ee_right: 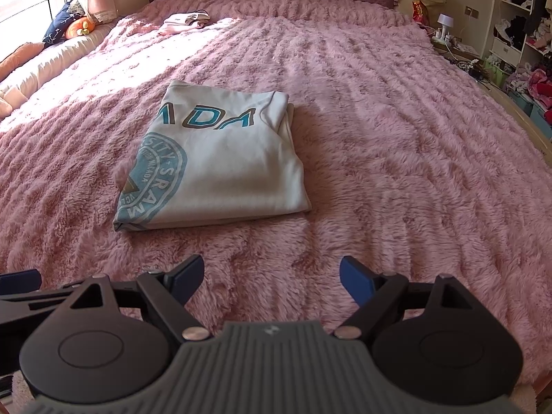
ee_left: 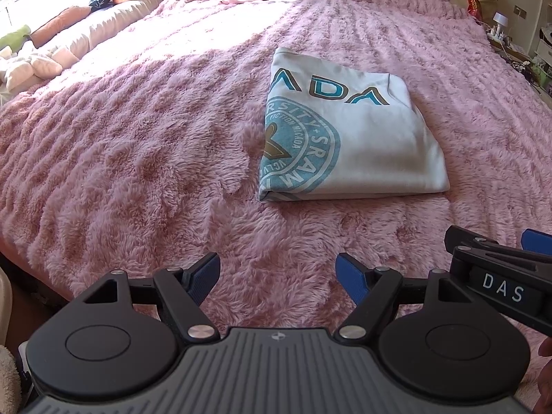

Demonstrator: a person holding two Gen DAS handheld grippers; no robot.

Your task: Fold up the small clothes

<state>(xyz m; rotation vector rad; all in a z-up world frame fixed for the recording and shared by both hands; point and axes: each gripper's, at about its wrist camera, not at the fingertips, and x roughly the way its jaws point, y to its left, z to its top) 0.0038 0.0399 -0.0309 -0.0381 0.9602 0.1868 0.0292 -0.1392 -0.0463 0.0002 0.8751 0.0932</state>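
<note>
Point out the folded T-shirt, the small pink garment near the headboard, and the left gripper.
folded T-shirt (ee_right: 220, 169), right wrist view, on its plain white middle.
small pink garment (ee_right: 183, 22), right wrist view, on its top surface.
left gripper (ee_left: 277, 277), left wrist view, midway between the open blue fingertips.

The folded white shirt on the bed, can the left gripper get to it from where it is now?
Probably yes. The left gripper is open and empty, and only bare pink blanket lies between it and the folded shirt, ahead and slightly right.
</note>
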